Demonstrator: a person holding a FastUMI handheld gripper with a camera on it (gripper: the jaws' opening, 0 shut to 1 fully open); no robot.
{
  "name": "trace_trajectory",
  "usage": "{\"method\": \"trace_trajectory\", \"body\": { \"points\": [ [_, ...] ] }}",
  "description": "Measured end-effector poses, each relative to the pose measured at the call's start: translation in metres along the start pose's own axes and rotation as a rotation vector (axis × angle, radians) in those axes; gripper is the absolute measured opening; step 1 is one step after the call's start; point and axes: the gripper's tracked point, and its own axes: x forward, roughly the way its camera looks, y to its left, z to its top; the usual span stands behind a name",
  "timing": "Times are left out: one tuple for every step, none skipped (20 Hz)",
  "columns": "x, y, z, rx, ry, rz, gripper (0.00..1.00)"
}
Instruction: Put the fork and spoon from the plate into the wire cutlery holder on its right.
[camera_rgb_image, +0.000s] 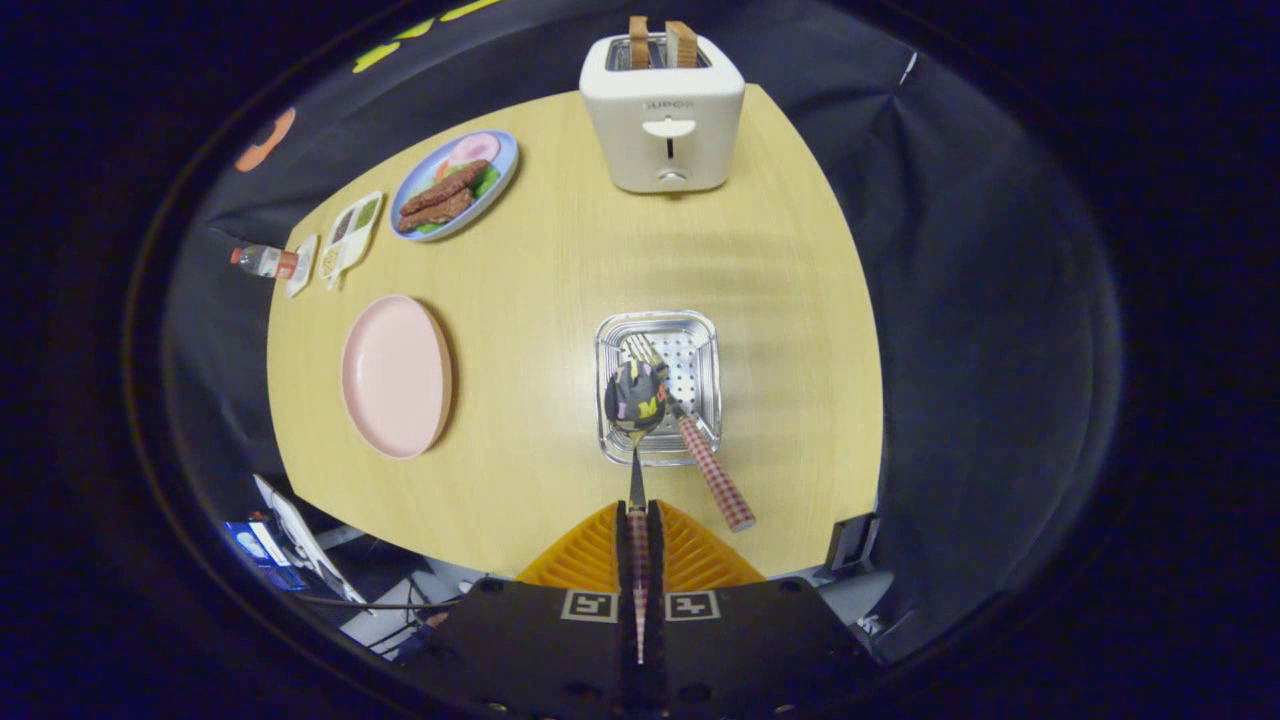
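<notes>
My gripper (638, 512) is shut on the spoon (636, 400), whose red-checked handle is pinched between the orange fingers (590, 555). The spoon's shiny bowl points ahead and hangs over the near part of the cutlery holder (612, 335), a square metal basket just beyond the fingertips. The fork (700, 450) leans in the holder, tines down inside it, and its red-checked handle sticks out over the near right rim. The pink plate (396, 375) lies bare on the table to the left of the holder.
A white toaster (662, 115) with two slices of bread stands at the far edge of the wooden table (560, 250). A blue plate of food (455, 185), a small divided tray (350, 235) and a bottle (262, 260) sit at the far left.
</notes>
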Motion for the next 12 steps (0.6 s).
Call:
{"method": "trace_trajectory", "body": {
  "points": [
    [0.003,0.001,0.002,0.008,0.026,-0.003,0.02],
    [0.007,0.000,0.003,0.020,0.057,-0.014,0.02],
    [0.010,0.000,0.004,0.019,0.076,-0.020,0.02],
    [0.012,0.000,0.006,0.015,0.089,-0.027,0.02],
    [0.013,0.001,0.011,0.008,0.093,-0.036,0.02],
    [0.013,0.002,0.015,-0.004,0.092,-0.044,0.02],
    [0.014,0.001,0.019,-0.015,0.096,-0.056,0.02],
    [0.015,0.002,0.020,-0.019,0.108,-0.066,0.02],
    [0.017,0.003,0.021,-0.026,0.124,-0.071,0.02],
    [0.017,0.003,0.022,-0.028,0.136,-0.077,0.03],
    [0.019,0.003,0.026,-0.028,0.137,-0.084,0.02],
    [0.020,0.002,0.029,-0.033,0.137,-0.094,0.06]
  ]
}}
